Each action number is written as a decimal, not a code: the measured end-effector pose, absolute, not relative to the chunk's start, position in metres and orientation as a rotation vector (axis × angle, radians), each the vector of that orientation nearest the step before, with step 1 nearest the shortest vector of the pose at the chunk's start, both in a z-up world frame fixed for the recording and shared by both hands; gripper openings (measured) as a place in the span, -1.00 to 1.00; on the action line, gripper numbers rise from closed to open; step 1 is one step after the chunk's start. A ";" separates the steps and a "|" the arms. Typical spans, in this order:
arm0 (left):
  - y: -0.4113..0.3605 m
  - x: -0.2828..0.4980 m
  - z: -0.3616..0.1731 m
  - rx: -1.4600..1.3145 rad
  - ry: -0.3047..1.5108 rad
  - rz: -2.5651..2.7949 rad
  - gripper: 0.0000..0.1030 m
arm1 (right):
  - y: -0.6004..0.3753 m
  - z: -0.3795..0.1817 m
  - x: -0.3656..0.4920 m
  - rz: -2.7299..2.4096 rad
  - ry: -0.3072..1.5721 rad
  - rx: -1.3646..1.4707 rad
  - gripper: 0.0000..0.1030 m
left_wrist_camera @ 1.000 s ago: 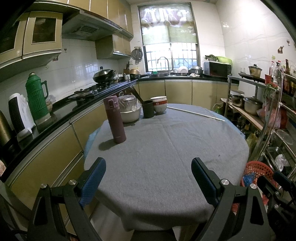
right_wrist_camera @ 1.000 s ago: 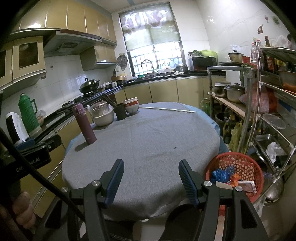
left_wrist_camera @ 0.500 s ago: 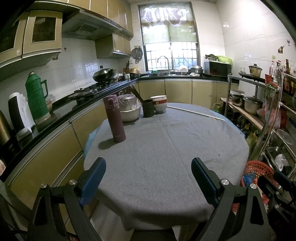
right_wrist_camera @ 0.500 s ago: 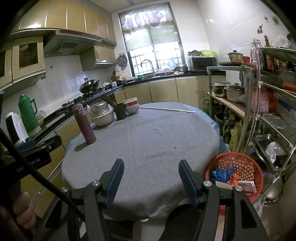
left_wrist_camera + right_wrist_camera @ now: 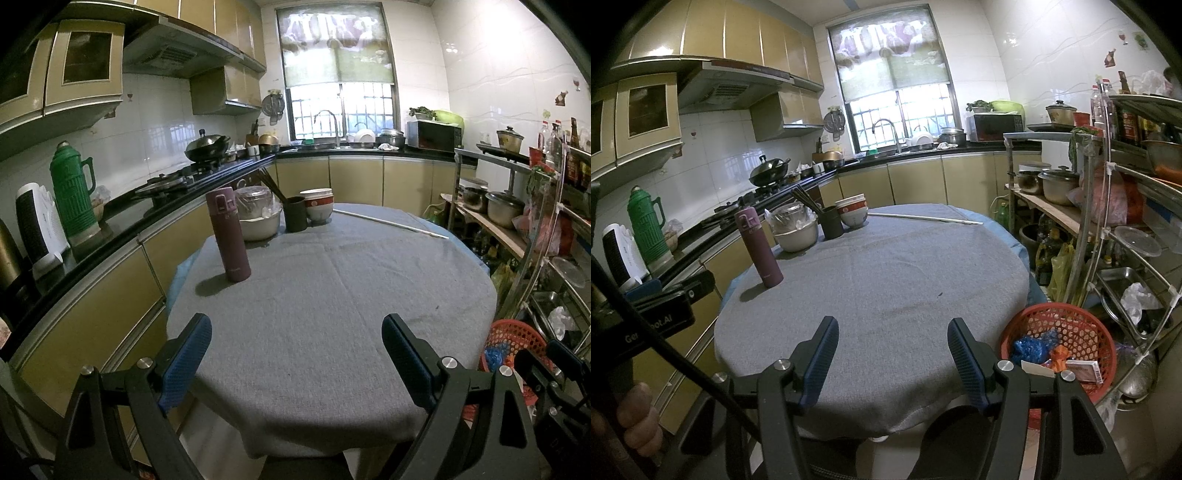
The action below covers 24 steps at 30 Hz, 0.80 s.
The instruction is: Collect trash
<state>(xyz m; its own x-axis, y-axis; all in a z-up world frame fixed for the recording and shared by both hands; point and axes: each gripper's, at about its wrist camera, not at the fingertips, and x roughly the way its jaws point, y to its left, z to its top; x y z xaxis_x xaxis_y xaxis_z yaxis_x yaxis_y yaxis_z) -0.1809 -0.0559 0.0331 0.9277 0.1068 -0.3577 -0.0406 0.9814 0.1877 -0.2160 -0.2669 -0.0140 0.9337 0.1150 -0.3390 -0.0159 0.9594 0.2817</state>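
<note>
- Centrally, a round table (image 5: 332, 332) draped in grey cloth serves as the landmark for every position below.
- Left gripper (image 5: 296, 360): held at the near edge of the table, its two blue-padded fingers spread wide with nothing between them.
- Right gripper (image 5: 893, 360): also at the near edge of the table, fingers parted and holding nothing.
- Red mesh basket (image 5: 1067, 328): stands low, just beside the table's near right edge. It holds the trash: a blue crumpled wrapper (image 5: 1032, 345), an orange scrap (image 5: 1059, 360) and a small red-and-white carton (image 5: 1084, 369).
- Mauve flask (image 5: 228, 234): upright on the table's left side, apart from the other tableware.
- Far left part of the table: a pale bowl (image 5: 258, 223) with plastic over a pot inside it, a dark cup (image 5: 295, 218) holding chopsticks, and stacked red-and-white bowls (image 5: 317, 206), set close together.
- Thin white rod (image 5: 391, 223): lies flat across the table's far right part.
- Metal rack (image 5: 1115, 221): stands to the right of the table, behind the basket, loaded with pots and bottles.
- Black counter (image 5: 122, 225): runs along the table's left side and carries a green thermos (image 5: 72, 195).
</note>
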 end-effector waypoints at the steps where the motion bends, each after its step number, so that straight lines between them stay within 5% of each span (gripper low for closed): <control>1: -0.056 -0.180 0.033 0.178 0.376 0.076 0.81 | -0.267 -0.014 -0.216 0.068 0.361 0.280 0.28; 24: -0.057 -0.181 0.032 0.176 0.380 0.077 0.81 | -0.262 -0.012 -0.215 0.072 0.358 0.274 0.28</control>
